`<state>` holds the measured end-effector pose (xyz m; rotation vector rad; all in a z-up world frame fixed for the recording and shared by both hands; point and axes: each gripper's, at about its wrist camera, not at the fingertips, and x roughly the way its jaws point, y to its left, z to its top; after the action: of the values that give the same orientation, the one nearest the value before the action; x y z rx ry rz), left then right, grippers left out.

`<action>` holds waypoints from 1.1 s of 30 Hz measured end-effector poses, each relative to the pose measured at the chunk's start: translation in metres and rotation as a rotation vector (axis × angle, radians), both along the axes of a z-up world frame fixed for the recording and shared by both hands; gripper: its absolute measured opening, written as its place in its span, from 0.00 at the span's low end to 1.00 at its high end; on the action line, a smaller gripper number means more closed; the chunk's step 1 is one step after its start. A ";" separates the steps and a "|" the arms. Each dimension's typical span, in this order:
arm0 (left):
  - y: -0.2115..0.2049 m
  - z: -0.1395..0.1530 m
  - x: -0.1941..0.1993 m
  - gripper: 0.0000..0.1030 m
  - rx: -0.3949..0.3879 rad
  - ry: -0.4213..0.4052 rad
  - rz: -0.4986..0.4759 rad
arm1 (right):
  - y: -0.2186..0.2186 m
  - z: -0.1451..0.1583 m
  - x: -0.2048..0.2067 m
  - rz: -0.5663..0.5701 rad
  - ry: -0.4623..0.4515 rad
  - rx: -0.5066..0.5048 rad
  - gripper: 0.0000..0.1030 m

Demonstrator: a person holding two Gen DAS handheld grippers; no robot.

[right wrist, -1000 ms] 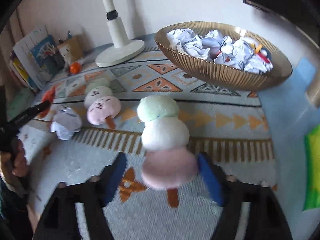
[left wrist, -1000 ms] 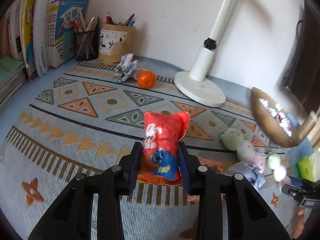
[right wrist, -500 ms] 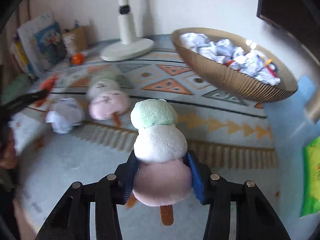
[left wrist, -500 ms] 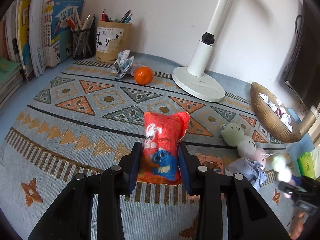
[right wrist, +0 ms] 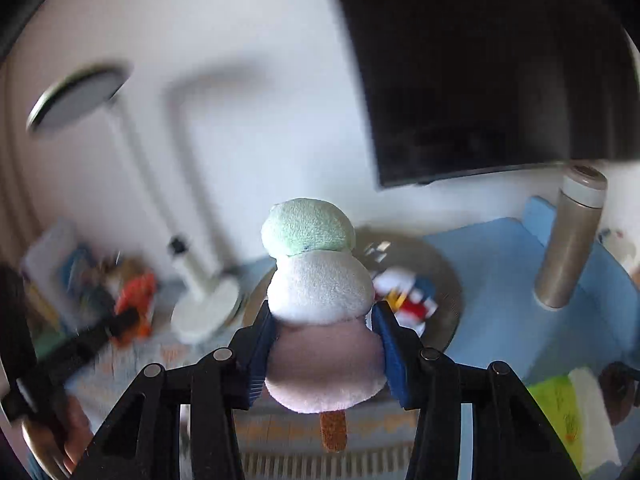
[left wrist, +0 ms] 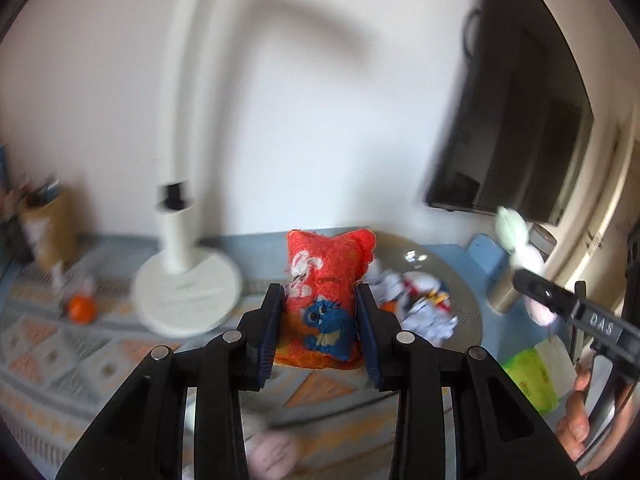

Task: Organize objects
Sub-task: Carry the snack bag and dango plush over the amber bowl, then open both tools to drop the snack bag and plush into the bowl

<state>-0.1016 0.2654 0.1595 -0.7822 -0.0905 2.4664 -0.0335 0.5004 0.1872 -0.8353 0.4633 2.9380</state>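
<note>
Two grippers hold toys above the bowl (left wrist: 468, 304) of crumpled paper (left wrist: 430, 322): the left gripper (left wrist: 320, 332) clamps a red pouch (left wrist: 326, 280), the right gripper (right wrist: 326, 344), lettered "DAS", squeezes a plush dango skewer (right wrist: 320, 296)

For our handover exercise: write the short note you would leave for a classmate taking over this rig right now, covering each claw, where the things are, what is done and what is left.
Left claw: shut on the red plush pouch, held clear of the mat.
Right claw: shut on the plush dango skewer, gripping its pink bottom ball, stick hanging below.
Bowl: ahead of both claws, already holding crumpled paper balls and small toys.
Done: both toys picked up.
Left: neither toy is placed yet, probably bowl next. The orange sits by the lamp base; a pink plush lies on the mat.
</note>
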 end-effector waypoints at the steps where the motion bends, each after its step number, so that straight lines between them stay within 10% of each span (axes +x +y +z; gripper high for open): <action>1: 0.011 0.001 -0.005 0.32 0.007 0.005 -0.014 | 0.007 0.002 -0.006 -0.008 0.000 -0.014 0.46; 10: 0.060 -0.022 -0.051 0.32 0.110 0.030 0.019 | 0.035 -0.010 -0.061 -0.096 0.022 -0.073 0.46; 18: 0.087 -0.057 -0.064 0.32 0.043 0.023 -0.037 | 0.030 -0.033 -0.082 -0.058 0.019 -0.035 0.47; 22: 0.090 -0.072 -0.070 0.84 0.028 -0.015 -0.037 | 0.036 -0.049 -0.092 -0.023 -0.015 -0.095 0.81; 33: 0.052 -0.029 -0.039 0.84 0.100 0.030 -0.012 | 0.039 -0.033 -0.060 -0.028 0.023 -0.130 0.81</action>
<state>-0.1404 0.3173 0.1304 -0.7011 -0.1958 2.4412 -0.0931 0.5397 0.1538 -0.8020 0.6685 2.9203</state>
